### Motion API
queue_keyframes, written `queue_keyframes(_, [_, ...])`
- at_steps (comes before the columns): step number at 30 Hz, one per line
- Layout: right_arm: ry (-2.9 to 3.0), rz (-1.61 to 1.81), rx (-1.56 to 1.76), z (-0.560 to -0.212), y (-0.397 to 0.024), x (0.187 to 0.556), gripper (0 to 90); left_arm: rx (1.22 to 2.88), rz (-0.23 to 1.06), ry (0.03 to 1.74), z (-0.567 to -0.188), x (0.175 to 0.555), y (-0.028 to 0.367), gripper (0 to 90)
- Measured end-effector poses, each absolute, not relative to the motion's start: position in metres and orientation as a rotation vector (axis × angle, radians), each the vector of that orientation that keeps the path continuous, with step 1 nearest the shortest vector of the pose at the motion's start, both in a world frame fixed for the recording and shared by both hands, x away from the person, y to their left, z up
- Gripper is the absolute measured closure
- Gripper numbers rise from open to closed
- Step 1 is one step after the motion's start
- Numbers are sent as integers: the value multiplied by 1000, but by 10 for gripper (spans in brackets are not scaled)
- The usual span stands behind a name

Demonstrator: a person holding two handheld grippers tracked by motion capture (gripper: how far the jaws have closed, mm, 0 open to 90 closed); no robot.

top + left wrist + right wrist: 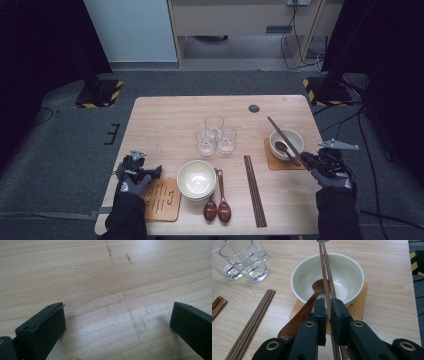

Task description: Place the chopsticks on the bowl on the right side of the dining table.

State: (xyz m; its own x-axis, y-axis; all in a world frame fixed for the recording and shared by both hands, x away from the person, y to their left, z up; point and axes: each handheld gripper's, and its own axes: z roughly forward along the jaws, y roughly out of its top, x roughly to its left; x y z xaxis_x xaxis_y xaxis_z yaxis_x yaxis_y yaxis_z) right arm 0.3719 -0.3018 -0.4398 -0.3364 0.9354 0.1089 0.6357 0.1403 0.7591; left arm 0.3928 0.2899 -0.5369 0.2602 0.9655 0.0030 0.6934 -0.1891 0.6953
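- High view: my right tool (306, 159) grips a chopstick pair (283, 137) laid across the bowl (286, 143) on its mat (270, 161); a second setting looks unstarted.
- Left gripper view: left tool (117, 322) open over bare counter (100, 277).
- Right gripper view: jaws clamp the chopstick pair (325, 277) above the spoon (318, 288).

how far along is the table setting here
One place looks nearly set: a bowl with a spoon inside sits on its coaster. The right gripper is shut on a pair of chopsticks over that bowl. Stacked bowls, two spoons, more chopsticks and three glasses still wait.
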Motion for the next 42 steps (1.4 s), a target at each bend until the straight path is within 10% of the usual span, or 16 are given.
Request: queue_keyframes(42, [2015, 961, 1626, -462, -313, 372, 764, 1957, 609, 1498, -537, 393, 290, 0])
